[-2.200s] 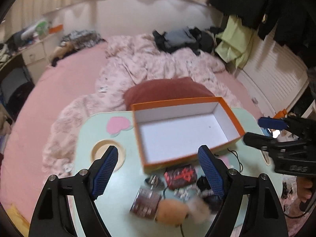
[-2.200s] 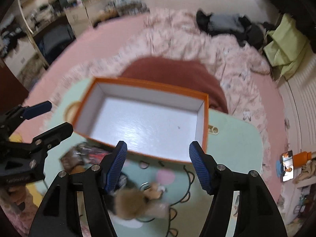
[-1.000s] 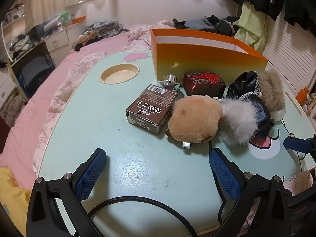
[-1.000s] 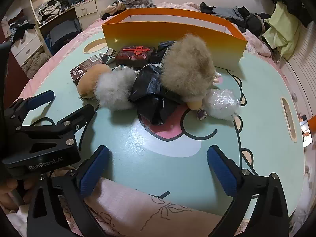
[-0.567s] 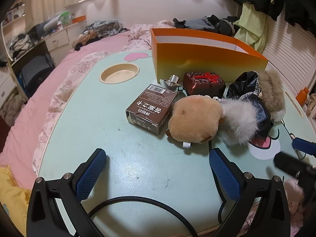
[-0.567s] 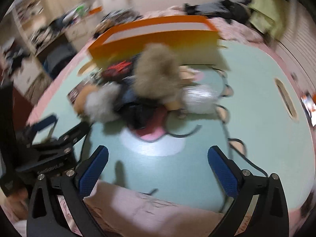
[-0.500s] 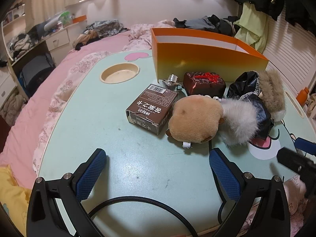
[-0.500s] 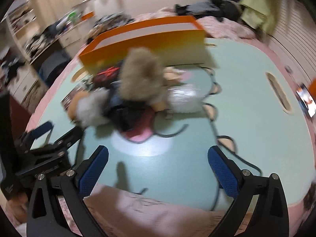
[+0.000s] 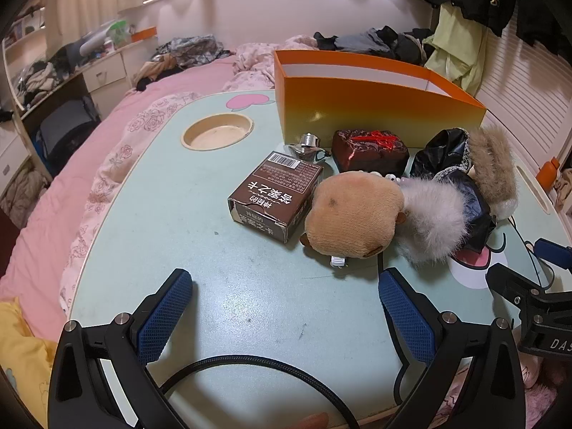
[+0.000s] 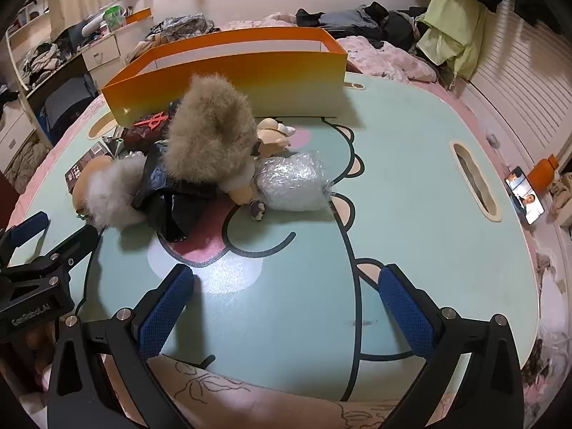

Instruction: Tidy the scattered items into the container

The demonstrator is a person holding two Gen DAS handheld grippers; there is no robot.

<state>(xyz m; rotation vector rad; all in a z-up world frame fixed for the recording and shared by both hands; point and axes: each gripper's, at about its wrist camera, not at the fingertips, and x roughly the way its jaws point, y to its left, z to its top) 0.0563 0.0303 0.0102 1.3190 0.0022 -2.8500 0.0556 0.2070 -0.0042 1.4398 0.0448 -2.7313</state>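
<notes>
Both the left gripper (image 9: 286,316) and right gripper (image 10: 286,312) hover wide open and empty over a mint table (image 10: 411,186). Plush toys (image 10: 211,139), a brown carton (image 9: 275,195) and what looks like a bubble-wrap bundle (image 10: 291,182) lie clustered just before the orange box (image 9: 375,111).

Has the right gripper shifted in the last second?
Yes. In the left wrist view the right gripper now reaches further over the table edge, toward the fluffy toys.

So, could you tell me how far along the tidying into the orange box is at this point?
Nothing looks done: every item in view lies outside the orange box, whose floor is hidden. Nothing is in hand; the left gripper and right gripper are open and empty. Left on the table: brown carton, tan plush, bubble-wrap bundle and others.
</notes>
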